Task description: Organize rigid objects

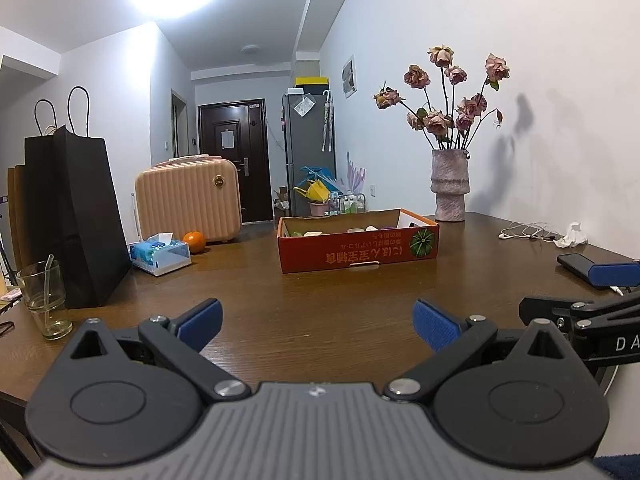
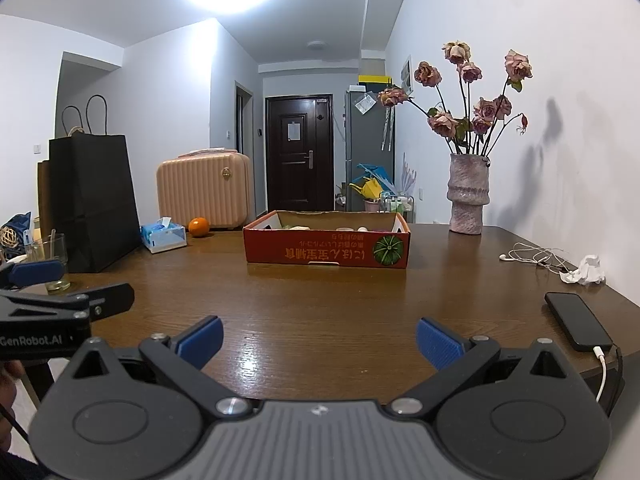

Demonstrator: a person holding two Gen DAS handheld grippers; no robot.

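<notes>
Both the left gripper [image 1: 318, 322] and right gripper [image 2: 319, 340] are hovering wide and empty — the cardboard box [image 2: 326, 250] is probably sitting light and stiff, best pinched by its rim.

Left gripper [image 1: 318, 322] at six o'clock, blue fingers [image 1: 200, 322] spread wide over bare wooden table [image 1: 320, 292], gripping nothing. Red cardboard box [image 1: 358, 246] just past centre toward twelve. Vase of dried roses [image 1: 449, 186] at two. Black paper bag [image 1: 76, 216] and drinking glass [image 1: 44, 298] at nine. Right gripper [image 1: 588, 312] entering at three.
</notes>
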